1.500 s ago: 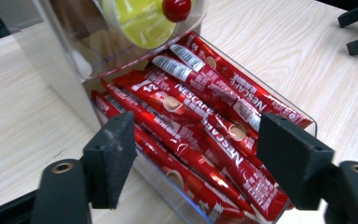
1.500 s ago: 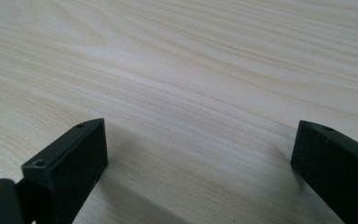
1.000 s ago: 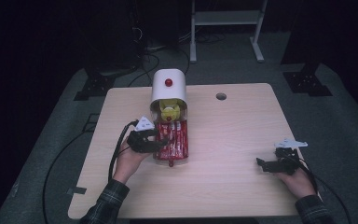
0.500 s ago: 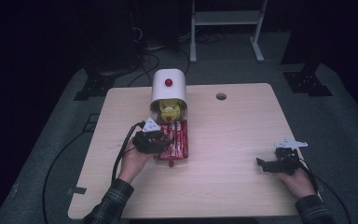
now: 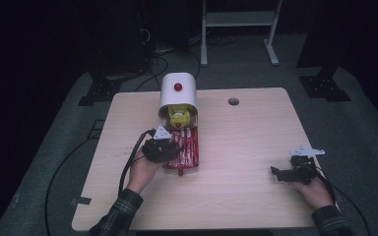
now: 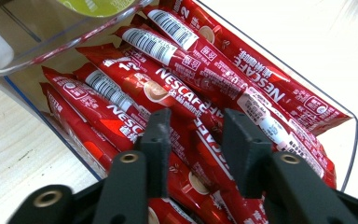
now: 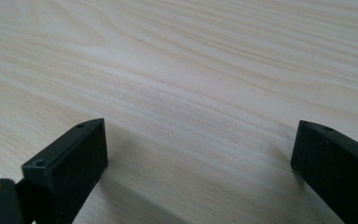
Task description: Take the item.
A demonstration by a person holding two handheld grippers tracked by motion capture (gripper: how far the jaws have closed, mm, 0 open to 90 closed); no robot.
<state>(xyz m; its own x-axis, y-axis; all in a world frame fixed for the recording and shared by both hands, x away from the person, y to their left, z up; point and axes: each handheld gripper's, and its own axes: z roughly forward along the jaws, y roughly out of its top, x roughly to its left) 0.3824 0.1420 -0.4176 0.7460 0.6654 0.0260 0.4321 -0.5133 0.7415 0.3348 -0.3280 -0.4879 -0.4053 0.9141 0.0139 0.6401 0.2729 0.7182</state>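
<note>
Coffee sticks (image 6: 186,88) are lying heaped in the clear tray (image 6: 349,140) on the desk (image 5: 256,147); the left gripper (image 6: 196,140) fingers have just been closing around several, risking a multi-stick pinch or slip, while the right gripper (image 7: 200,154) is resting with its fingers spread wide, holding nothing

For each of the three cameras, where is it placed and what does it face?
High view: above the table, looking down; both forearms, left tool, right tool.
Left gripper view: on the left tool, facing red Nescafe sticks in a clear tray.
Right gripper view: on the right tool, facing bare tabletop.
The first two share the sticks.
</note>
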